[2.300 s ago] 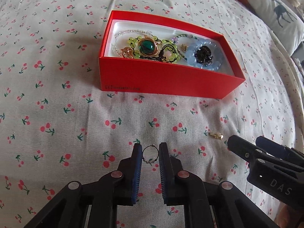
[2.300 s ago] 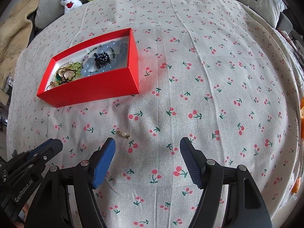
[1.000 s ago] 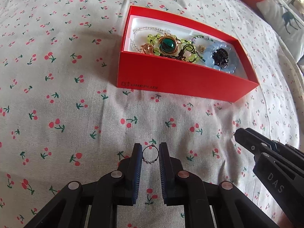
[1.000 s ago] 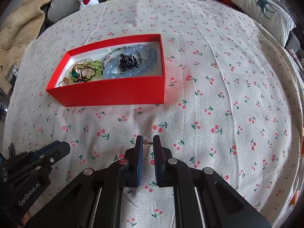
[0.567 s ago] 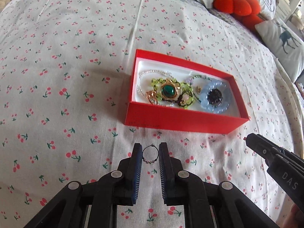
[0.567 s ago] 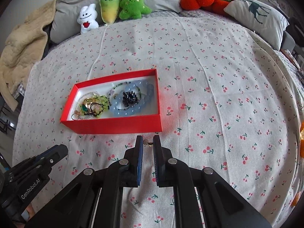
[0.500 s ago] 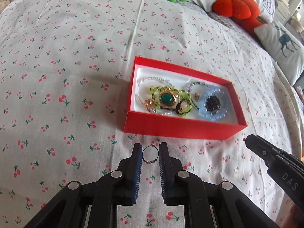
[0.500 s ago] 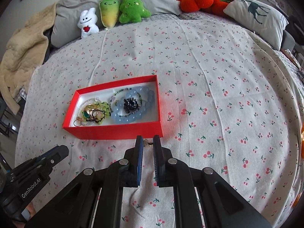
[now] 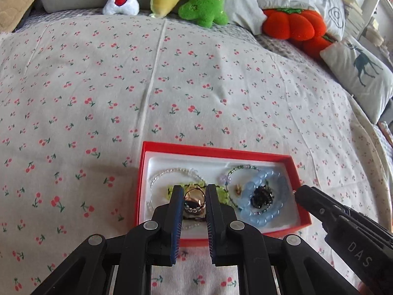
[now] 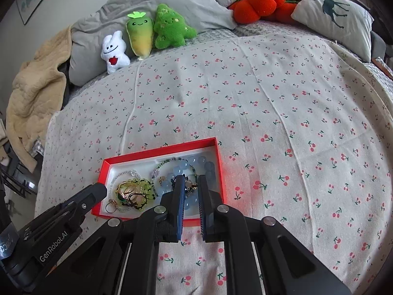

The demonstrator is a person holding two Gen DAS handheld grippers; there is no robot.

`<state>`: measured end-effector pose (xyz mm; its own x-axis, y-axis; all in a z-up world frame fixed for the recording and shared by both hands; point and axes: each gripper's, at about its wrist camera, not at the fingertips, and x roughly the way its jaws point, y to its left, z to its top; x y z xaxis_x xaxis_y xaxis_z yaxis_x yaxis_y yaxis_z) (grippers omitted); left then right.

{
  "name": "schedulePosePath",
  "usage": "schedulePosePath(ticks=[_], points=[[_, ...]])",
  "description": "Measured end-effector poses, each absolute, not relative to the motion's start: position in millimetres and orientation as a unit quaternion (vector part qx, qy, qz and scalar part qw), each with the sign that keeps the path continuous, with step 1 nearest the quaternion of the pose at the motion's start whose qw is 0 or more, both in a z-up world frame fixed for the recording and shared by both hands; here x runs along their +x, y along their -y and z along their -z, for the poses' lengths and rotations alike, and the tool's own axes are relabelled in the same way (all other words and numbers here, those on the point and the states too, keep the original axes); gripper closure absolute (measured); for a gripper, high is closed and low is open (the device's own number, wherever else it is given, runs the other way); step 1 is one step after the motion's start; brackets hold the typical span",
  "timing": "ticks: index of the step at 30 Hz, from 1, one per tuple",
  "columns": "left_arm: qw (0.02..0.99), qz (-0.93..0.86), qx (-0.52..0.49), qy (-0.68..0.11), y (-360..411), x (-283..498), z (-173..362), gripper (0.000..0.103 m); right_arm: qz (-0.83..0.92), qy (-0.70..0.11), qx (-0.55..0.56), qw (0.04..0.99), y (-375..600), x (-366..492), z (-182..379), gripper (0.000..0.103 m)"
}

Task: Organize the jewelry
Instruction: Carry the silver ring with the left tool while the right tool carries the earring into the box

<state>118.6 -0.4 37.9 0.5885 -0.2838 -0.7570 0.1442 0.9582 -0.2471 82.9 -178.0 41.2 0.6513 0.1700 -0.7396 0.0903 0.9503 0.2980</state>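
A red box (image 9: pixel 303 189) (image 10: pixel 220 167) with a white lining lies on the cherry-print bed. It holds a blue bead bracelet (image 9: pixel 275 215), a green bead bracelet, a clear bead strand (image 9: pixel 172 172) and a green-stone pendant (image 10: pixel 122 196). My left gripper (image 9: pixel 195 198) is shut on a thin wire hoop with small beads (image 9: pixel 194 205) and holds it above the box's left half. My right gripper (image 10: pixel 189 184) is shut on a small gold earring (image 10: pixel 191 185) above the box's right half.
Plush toys (image 10: pixel 141 36) and grey pillows (image 10: pixel 172 2) line the head of the bed. An orange pumpkin cushion (image 9: pixel 292 24) and a deer-print pillow (image 9: pixel 361 73) lie at the right. A beige blanket (image 10: pixel 32 93) hangs at the left edge.
Both grippers have lifted off the sheet with their pieces and moved forward, from in front of the box to above its inside. The right gripper closed on the earring earlier.
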Motion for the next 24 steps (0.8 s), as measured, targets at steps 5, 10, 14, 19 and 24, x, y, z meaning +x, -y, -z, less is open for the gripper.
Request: schedulePosePath(ticks=[5,10,14,19,24], points=[[0.887,0.126,-0.077,-0.436,6.3,140.5,-32.7,0.091,-0.021,-0.423,0.162,0.891,180.3,108.7,-29.3,0.092],[0.883,0.126,-0.076,-0.445,10.6,156.6,-17.6,0.09,-0.022,-0.425,0.153,0.892,180.9,125.7,-23.5,0.092],[0.884,0.123,-0.063,-0.446,14.3,162.0,-11.1,0.089,-0.029,-0.425,0.149,0.892,180.1,132.6,-20.5,0.092],[0.884,0.124,-0.06,-0.446,12.9,159.6,-14.1,0.075,-0.039,-0.426,0.143,0.893,174.6,136.6,-19.1,0.092],[0.888,0.096,-0.063,-0.446,0.1,152.7,-19.4,0.069,-0.045,-0.427,0.142,0.892,171.4,138.5,-19.7,0.092]])
